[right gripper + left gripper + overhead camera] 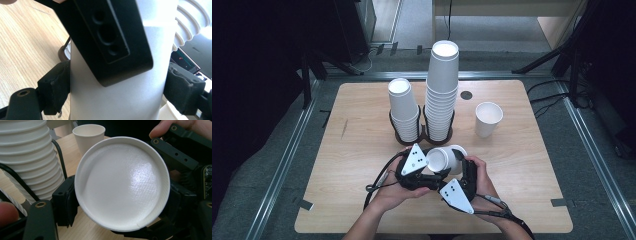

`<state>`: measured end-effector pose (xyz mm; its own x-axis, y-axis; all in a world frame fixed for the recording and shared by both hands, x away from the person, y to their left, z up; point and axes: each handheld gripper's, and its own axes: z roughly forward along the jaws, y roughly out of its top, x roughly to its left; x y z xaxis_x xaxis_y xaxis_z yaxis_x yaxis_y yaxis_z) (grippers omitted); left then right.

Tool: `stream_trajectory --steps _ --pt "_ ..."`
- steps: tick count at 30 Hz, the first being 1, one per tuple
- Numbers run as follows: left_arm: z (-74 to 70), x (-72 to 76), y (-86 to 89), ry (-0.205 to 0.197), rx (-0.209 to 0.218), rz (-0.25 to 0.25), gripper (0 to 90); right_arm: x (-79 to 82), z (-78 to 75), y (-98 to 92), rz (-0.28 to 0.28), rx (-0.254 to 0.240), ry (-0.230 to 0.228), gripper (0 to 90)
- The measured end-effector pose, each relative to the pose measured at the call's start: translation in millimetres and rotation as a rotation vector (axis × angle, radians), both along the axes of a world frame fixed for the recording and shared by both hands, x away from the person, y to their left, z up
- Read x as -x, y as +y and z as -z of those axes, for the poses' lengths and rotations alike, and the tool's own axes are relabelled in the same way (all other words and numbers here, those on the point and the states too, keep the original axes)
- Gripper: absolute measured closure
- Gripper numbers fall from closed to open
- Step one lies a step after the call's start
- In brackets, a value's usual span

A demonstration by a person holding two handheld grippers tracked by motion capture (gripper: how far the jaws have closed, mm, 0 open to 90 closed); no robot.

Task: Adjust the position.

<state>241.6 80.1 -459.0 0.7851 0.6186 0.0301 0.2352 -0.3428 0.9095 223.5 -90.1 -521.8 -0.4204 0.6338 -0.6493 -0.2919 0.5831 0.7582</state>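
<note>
Currently both grippers pinch one paper cup (446,159), lower centre.
Light, thin-walled, crushable; left gripper (428,176) and right gripper (460,167) should squeeze gently mid-wall.

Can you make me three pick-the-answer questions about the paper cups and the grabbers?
1. Where is the single upright cup?
A) right of the stacks
B) left of the stacks
C) on a stack

2. How many cup stacks stand in the black holder?
A) one
B) two
C) four

3. What holds the sideways cup?
A) nothing
B) the left gripper alone
C) both it and the right gripper

Answers: 1 A, it stands alone beside the tall stack. 2 B, a short stack and a tall one. 3 C, both grippers' pads press its sides.
</note>
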Motion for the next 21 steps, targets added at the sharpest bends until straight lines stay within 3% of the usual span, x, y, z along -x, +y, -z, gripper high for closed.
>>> stream_trajectory --steps 5,6,9,15,18,21 --pt "2.0 -0.2 0.6 -0.018 0.002 -0.002 25.4 -0.9 -1.2 -0.9 -0.004 0.000 0.014 13.0" --pt "1.9 -0.4 1.3 -0.017 0.002 -0.003 25.5 -1.4 -2.1 -1.2 -0.002 -0.003 0.019 9.0" --pt "2.7 -3.3 5.7 -0.012 0.046 -0.030 25.6 -1.9 -6.2 -4.2 0.000 -0.013 0.040 2.2" --pt "10.9 -9.8 14.9 -0.013 0.141 -0.102 25.6 4.9 -18.2 -15.2 0.000 -0.034 0.047 0.7" --pt "15.1 -10.9 14.3 -0.029 0.166 -0.093 25.5 10.2 -23.9 -21.7 0.008 -0.061 0.059 0.6" --pt "17.3 -10.7 12.2 -0.049 0.152 -0.091 25.5 14.9 -28.3 -28.2 0.025 -0.106 0.078 0.4"
